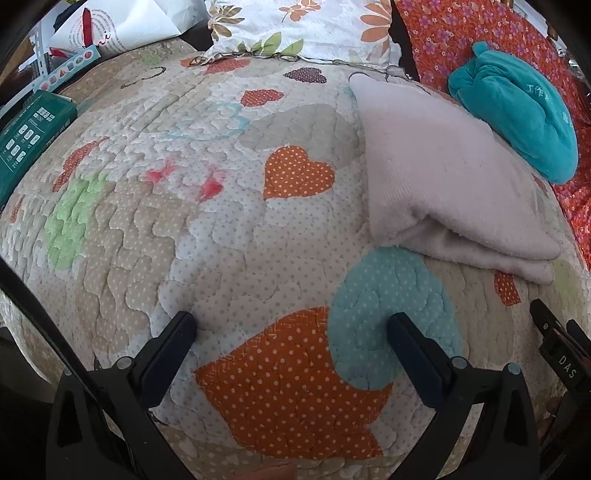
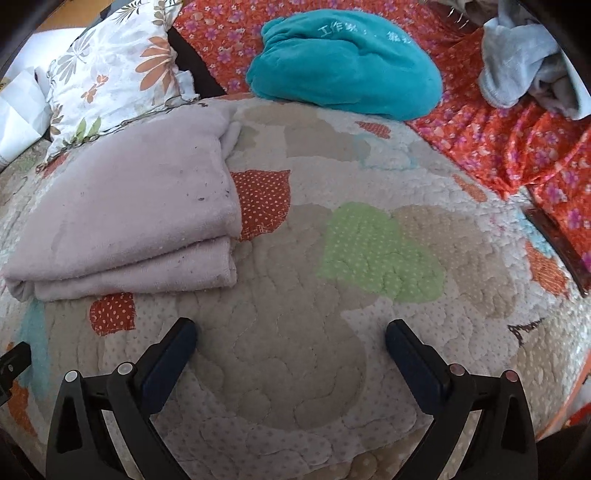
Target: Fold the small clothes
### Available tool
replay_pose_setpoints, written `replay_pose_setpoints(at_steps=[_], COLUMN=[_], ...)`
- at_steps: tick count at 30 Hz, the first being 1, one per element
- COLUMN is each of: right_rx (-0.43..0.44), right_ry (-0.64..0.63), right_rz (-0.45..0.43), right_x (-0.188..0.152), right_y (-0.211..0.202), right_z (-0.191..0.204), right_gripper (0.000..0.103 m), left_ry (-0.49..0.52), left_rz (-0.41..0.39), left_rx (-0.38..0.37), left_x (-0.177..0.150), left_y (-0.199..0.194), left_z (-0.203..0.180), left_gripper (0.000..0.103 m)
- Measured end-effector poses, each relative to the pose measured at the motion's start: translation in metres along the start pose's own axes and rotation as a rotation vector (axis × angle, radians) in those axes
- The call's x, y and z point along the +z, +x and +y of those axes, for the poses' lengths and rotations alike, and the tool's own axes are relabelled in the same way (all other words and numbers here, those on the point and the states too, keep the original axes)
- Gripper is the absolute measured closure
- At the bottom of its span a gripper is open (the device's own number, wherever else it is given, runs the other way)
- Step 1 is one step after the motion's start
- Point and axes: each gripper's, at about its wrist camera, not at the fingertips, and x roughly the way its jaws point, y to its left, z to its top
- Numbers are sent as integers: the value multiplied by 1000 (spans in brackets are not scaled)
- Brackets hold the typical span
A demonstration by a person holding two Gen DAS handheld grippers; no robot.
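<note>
A patchwork quilt (image 1: 221, 229) with dotted hearts covers nearly all of both views. Behind it, from twelve to three o'clock, runs an orange floral cover (image 2: 517, 155), and at eleven o'clock stands one leaf-printed pillow (image 2: 110, 74).

One folded pale lilac garment (image 1: 443, 177) lies flat on the quilt. In the left wrist view it sits at two o'clock, its long axis running from the far pillow towards the near right, with its stacked layers showing along the near edge. In the right wrist view it lies at nine to ten o'clock.

One teal plush bundle (image 2: 343, 62) rests on the orange cover, apart from the lilac piece.

Only the right wrist view shows a crumpled grey-blue cloth (image 2: 524, 66) at one o'clock. Only the left wrist view shows a green box (image 1: 29, 133) at nine o'clock and a white bag (image 1: 110, 26) at eleven.

The left gripper (image 1: 291, 325) and right gripper (image 2: 290, 328) each hover over bare quilt with jaws spread wide, nothing between them.
</note>
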Motion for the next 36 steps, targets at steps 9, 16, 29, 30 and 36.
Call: replay_pose_setpoints(at_steps=[9,16,29,30,36], right_rx=[57,87,74,65,21], right_ry=[30,16,48,47,37], right_rz=[62,119,-14,-31,-132], right_x=[6,15,22,23,30], right_y=[5,6,-25,-28,-50], right_z=[-10,-13,-15,-14,-15], right_gripper=[0,0,2,2,2], left_ry=[10,4,-26,-27,-84], left_rz=[0,6,-81,-97,-189], left_rx=[4,-7,39,52,141], left_x=[-1,-1,4,5,-5], left_y=[-1,-5,-32,-37,-90], left_z=[-2,-1,9,10,23], left_gripper=[0,0,0,0,0])
